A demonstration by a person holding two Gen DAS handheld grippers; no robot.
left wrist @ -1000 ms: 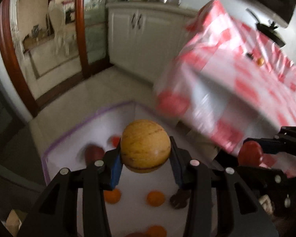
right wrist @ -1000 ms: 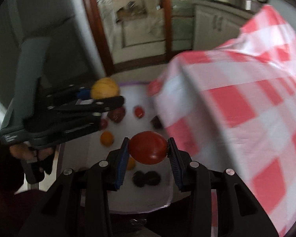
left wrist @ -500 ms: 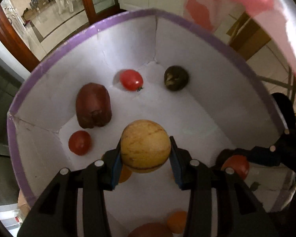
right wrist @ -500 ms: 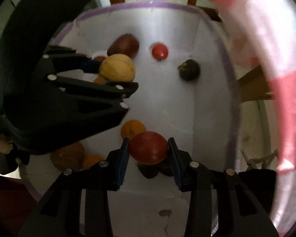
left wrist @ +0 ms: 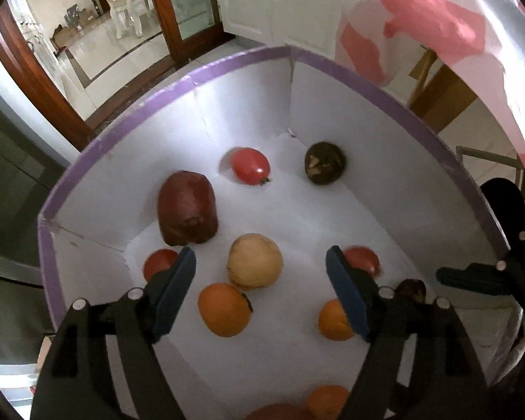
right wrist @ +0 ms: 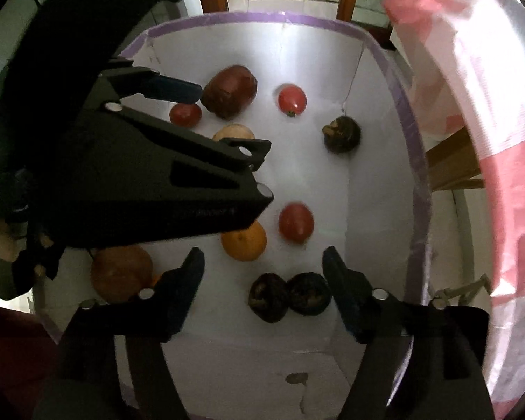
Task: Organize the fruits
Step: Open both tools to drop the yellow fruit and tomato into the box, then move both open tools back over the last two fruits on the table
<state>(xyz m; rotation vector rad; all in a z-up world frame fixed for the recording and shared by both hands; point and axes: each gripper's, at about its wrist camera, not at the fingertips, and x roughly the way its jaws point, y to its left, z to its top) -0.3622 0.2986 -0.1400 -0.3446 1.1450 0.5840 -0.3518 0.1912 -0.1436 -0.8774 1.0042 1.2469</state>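
Note:
A white box with a purple rim [left wrist: 227,64] [right wrist: 416,161] holds several fruits. My left gripper [left wrist: 260,292] is open above the box; the yellow round fruit [left wrist: 254,261] [right wrist: 233,132] lies on the box floor below it. My right gripper [right wrist: 262,285] is open; a red tomato [right wrist: 296,222] [left wrist: 362,260] lies on the floor beyond it. Also in the box are a dark red fruit [left wrist: 186,208], other tomatoes [left wrist: 250,165], oranges [left wrist: 224,309] [right wrist: 244,240] and dark brown fruits [right wrist: 288,295] [left wrist: 324,163].
A red-and-white checked tablecloth [left wrist: 437,35] [right wrist: 479,133] hangs over the table edge at the right of the box. Tiled floor, a wooden door frame [left wrist: 35,80] and white cabinets [left wrist: 262,3] lie beyond.
Both grippers have opened. The yellow fruit dropped from the left gripper and the red tomato dropped from the right gripper onto the box floor.

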